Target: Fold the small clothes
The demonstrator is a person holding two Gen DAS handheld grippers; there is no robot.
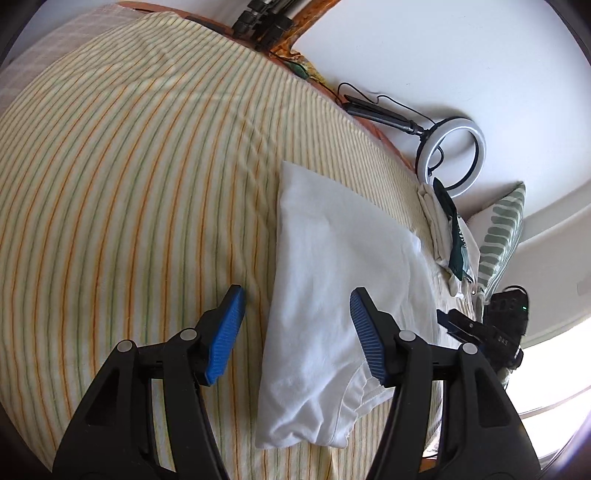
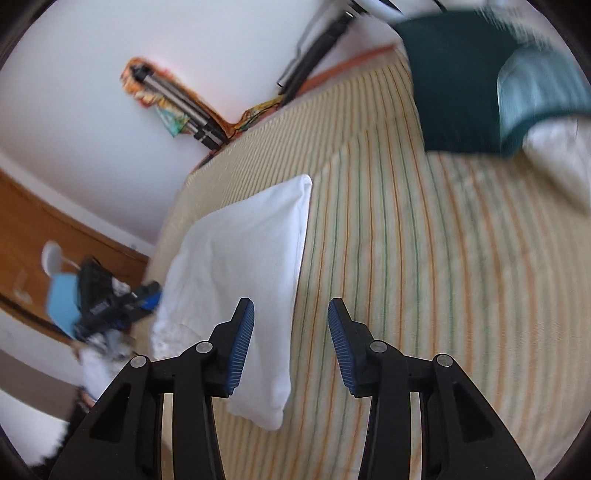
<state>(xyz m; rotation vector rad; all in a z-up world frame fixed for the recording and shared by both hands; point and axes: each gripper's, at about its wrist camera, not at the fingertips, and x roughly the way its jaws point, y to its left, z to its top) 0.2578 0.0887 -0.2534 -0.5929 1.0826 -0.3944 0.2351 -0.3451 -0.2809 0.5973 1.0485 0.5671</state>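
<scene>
A white garment (image 1: 332, 288) lies folded lengthwise into a long strip on the striped bed sheet (image 1: 129, 184). My left gripper (image 1: 297, 332) is open and empty, hovering over the strip's near end, one pad on each side of its left edge. In the right wrist view the same white garment (image 2: 240, 266) lies to the left of centre. My right gripper (image 2: 291, 347) is open and empty above the strip's right edge near its near end. The left gripper (image 2: 122, 299) shows at the left there, and the right gripper (image 1: 480, 328) shows at the right in the left wrist view.
A stack of folded clothes with a dark green item (image 1: 452, 236) sits at the bed's far right, beside a green-patterned pillow (image 1: 498, 236). A ring light (image 1: 454, 151) and tripods (image 1: 266, 22) lie past the bed edge. A dark green garment (image 2: 461, 81) lies at the upper right.
</scene>
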